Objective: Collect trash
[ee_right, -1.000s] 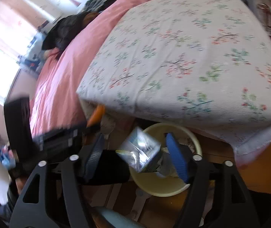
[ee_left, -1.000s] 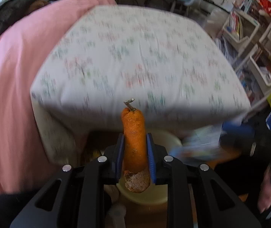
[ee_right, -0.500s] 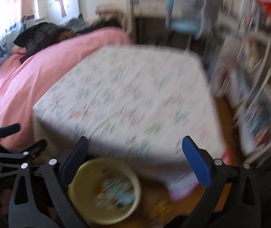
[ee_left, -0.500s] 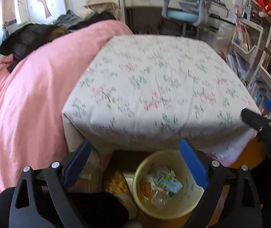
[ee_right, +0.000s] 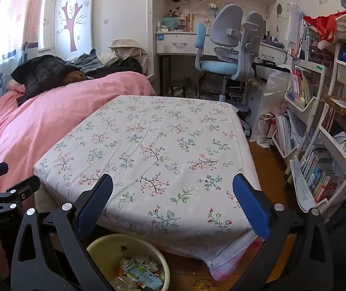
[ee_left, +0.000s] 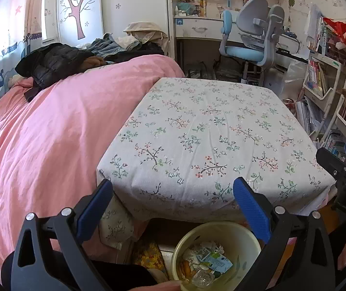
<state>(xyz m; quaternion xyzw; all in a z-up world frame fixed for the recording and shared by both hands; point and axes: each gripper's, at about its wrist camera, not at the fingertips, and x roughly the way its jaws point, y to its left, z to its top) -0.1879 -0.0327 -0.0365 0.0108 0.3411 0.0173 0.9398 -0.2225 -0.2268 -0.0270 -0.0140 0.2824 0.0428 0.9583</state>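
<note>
Sitting on the floor at the bottom of both views, the pale yellow bin (ee_left: 217, 252) (ee_right: 114, 249) holds the collected trash (ee_left: 204, 263) (ee_right: 137, 271): a light blue and white carton, crumpled white scraps, a clear plastic piece and some orange bits. It stands just in front of the near edge of the table (ee_left: 206, 145) (ee_right: 148, 155), which is covered by a white cloth printed with small flowering twigs and is bare on top. The left claw (ee_left: 173, 206) has just been opening further and now stands wide apart, nothing between its blue pads, with the bin below and between them at lower centre. The right claw (ee_right: 173, 198) likewise stands fully apart and empty, the bin low and left of centre in its view. Each claw shows at the edge of the other's picture, the right one at the right border of the left view, the left one at the left border of the right view. A pink bedspread (ee_left: 51, 133) (ee_right: 39, 111) lies left of the table, with dark clothes heaped at its far end. Behind the table stands a blue and grey chair (ee_left: 250, 38) (ee_right: 226, 48), and white book racks (ee_left: 323, 92) (ee_right: 318, 126) fill the right side.
</note>
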